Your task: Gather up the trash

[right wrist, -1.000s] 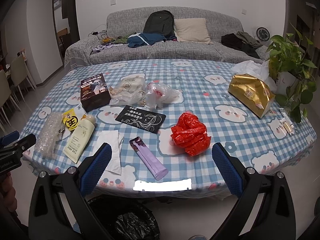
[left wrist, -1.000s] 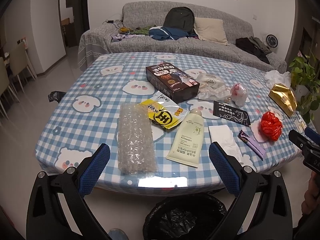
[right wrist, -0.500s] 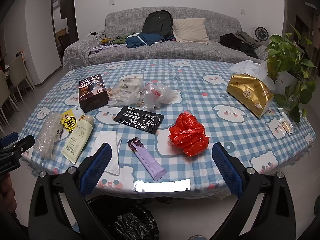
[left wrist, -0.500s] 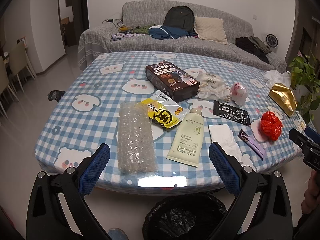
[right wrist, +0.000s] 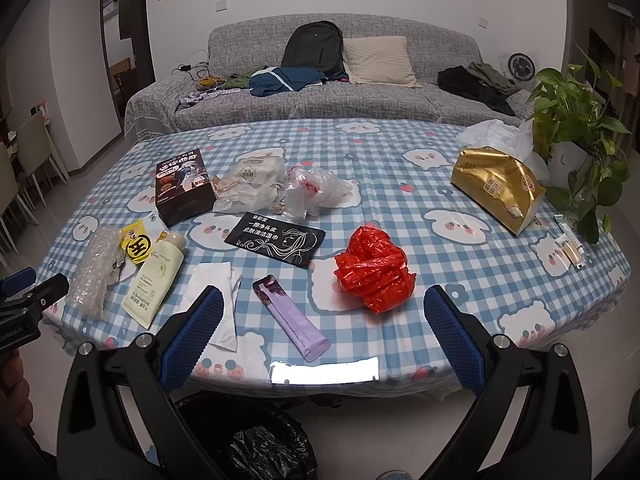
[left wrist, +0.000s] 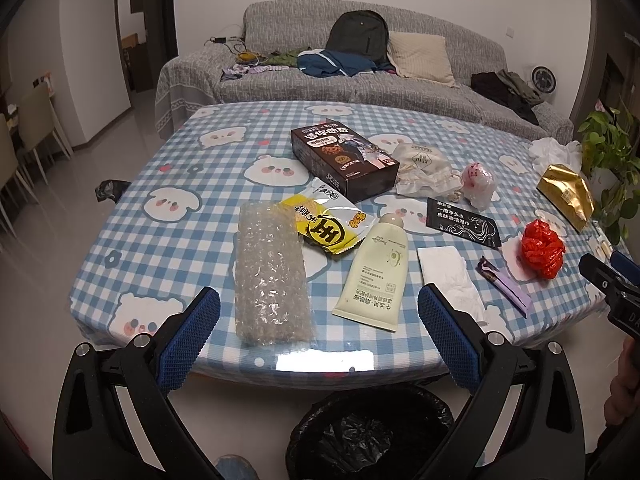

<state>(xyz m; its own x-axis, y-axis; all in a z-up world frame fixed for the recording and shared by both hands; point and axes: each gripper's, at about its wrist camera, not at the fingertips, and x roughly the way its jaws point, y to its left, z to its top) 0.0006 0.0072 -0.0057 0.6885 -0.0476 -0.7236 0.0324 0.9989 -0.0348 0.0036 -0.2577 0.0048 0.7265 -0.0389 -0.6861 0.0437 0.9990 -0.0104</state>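
Both tongs wide open, empty, held off the near edge of the tabletop [left wrist: 132, 184]. Bubble wrap [left wrist: 272, 276] lies dead ahead of left tongs [left wrist: 318, 316], long axis pointing away, so left is nearer; bin [left wrist: 372, 432] sits below the edge

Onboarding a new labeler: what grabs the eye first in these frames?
The crumpled red plastic bag stands out most, lying near the table's front edge ahead of the open right gripper. Next comes the shiny gold tissue pack at the far right beside the potted plant. Below the table edge sits a black-lined trash bin, under the open left gripper.
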